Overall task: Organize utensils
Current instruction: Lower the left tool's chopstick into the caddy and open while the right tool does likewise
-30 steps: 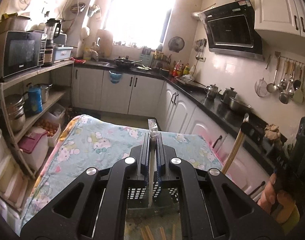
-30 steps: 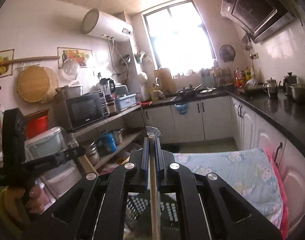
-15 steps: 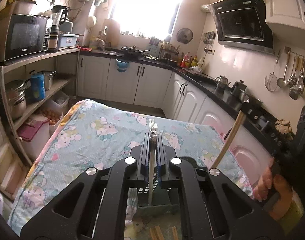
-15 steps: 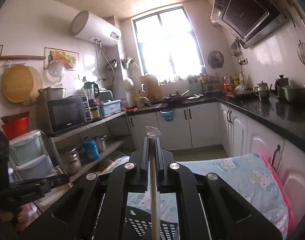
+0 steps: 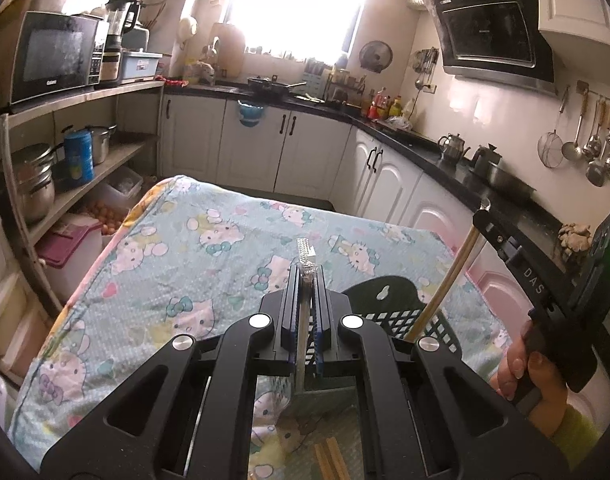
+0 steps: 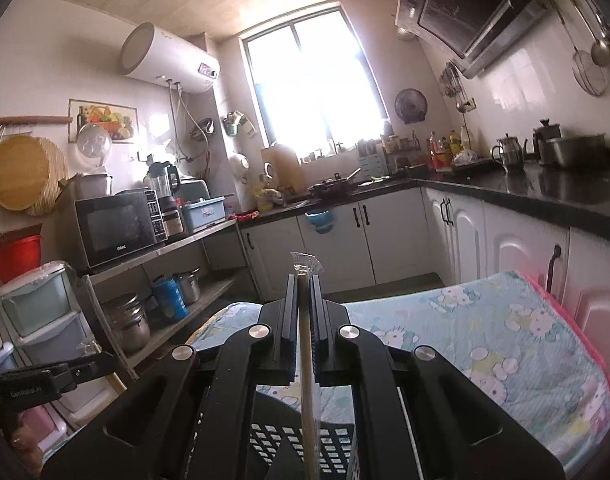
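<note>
Right now both of your grippers are clamped on long utensils: the left gripper [image 5: 305,276] is closed on a flat metal utensil [image 5: 304,344] with a textured end poking out past the jaws, and the right gripper [image 6: 304,280] is closed on a thin wooden stick [image 6: 307,392], probably a chopstick, still in a clear wrapper. Both hang over the black perforated utensil basket [image 5: 401,316], which sits on the near right part of the table. Watch the two long pieces as they come together; they could cross or knock each other over the basket, since the stick slants in from the right, just beside your left jaws. Letting go too high could make a piece bounce off the rim or catch in the holes. More wooden sticks [image 5: 329,460] lie near you on the cartoon-cat tablecloth [image 5: 209,248]. Its soft cloth could shift under the basket. Around you, white cabinets [image 5: 257,148] and a dark counter [image 6: 545,196] run along the far and right walls, with shelves on the left.
</note>
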{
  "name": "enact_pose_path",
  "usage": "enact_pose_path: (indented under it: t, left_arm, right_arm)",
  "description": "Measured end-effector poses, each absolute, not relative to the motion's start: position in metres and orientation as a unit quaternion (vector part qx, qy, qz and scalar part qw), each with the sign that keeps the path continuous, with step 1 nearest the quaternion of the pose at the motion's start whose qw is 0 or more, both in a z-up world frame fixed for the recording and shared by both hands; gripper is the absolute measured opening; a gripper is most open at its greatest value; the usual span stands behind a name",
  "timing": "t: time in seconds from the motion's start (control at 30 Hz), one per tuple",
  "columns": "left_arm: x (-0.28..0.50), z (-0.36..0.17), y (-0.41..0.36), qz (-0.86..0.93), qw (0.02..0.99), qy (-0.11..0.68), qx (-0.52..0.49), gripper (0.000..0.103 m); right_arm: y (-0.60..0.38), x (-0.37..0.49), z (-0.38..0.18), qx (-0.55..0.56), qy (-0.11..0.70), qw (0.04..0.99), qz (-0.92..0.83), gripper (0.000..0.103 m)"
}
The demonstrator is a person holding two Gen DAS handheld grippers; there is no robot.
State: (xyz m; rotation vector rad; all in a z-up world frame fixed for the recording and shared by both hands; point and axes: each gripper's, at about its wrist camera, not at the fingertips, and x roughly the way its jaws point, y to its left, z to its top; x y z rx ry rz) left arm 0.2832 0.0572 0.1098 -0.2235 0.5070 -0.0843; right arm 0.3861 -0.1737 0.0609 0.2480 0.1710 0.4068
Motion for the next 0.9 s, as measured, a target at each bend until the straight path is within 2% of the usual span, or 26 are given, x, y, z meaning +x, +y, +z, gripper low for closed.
enact_pose_path:
  t: [0.23,0.3,0.37,0.6,0.73,0.8,0.9]
  left_arm:
    - [0.281,0.103,0.058,-0.038,0.959,0.256,-0.114,0.001]
    - [0.281,0.102,0.059,-0.037,0.959,0.257,-0.114,0.001]
    - [0.281,0.101,0.06,-0.035,0.958,0.258,-0.116,0.002]
    - [0.274,0.097,0.064,-0.029,0.957,0.262,-0.123,0.028]
    - [0.266,0.096,0.065,-0.027,0.957,0.261,-0.125,0.039]
    - [0.263,0.095,0.065,-0.026,0.957,0.261,-0.126,0.05]
    - [0.255,0.094,0.065,-0.023,0.957,0.26,-0.129,0.058]
  right_arm:
    - [-0.181,0.381,0.05,0.134,0.103,0.966,0.194,0.009]
    - [-0.186,0.378,0.048,0.141,0.111,0.965,0.193,0.02]
    - [-0.19,0.375,0.047,0.146,0.116,0.963,0.194,0.025]
    - [-0.204,0.359,0.048,0.145,0.136,0.959,0.201,0.036]
    - [-0.207,0.35,0.047,0.137,0.15,0.958,0.204,0.044]
    - [-0.207,0.345,0.047,0.132,0.16,0.957,0.201,0.048]
    - [-0.208,0.335,0.045,0.127,0.169,0.956,0.201,0.055]
